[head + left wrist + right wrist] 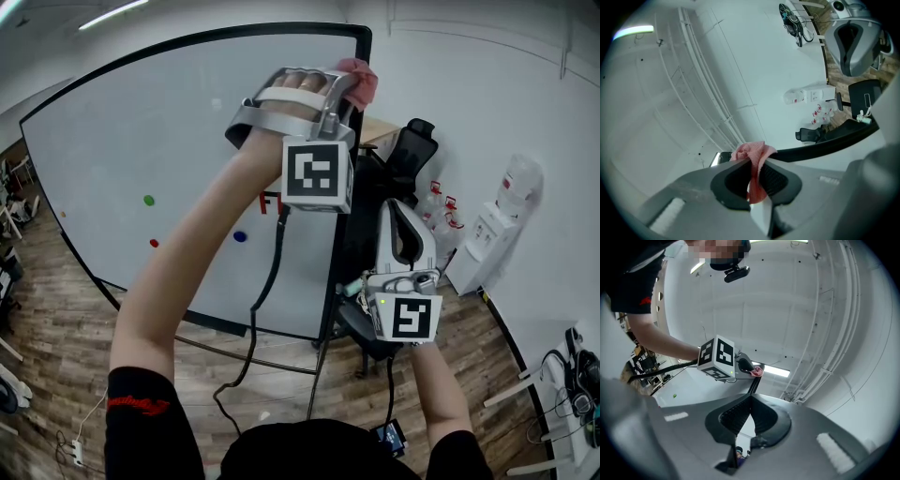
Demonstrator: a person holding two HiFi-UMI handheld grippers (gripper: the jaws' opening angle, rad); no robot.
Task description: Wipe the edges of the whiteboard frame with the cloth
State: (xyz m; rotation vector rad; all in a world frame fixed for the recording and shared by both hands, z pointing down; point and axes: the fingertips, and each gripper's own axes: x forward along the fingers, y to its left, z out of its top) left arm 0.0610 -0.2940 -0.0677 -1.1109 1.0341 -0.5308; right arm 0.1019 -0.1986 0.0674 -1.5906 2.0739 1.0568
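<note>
The left tool was raised to the upper right corner of the whiteboard, its jaws clamped on a pink cloth. In the left gripper view the cloth ran down between the two dark pads of that tool and bunched out past their tips, where it lay against the end of the board's black frame. The marker cube on this tool faced the head camera, and a black cable hung from it down toward the wooden floor.

The right tool was held lower, beside the board's right edge, pointing upward. In the right gripper view its jaws stood together at the tips with nothing between them, and past them the left tool and the cloth showed higher up at the frame. Its own marker cube sat just above the person's wrist.

On the white surface of the board were a green magnet, a red magnet and a blue magnet, with some red writing partly hidden by the left tool's cube. Behind the board's right side stood a black office chair, and farther right, against the wall, a water dispenser.
</note>
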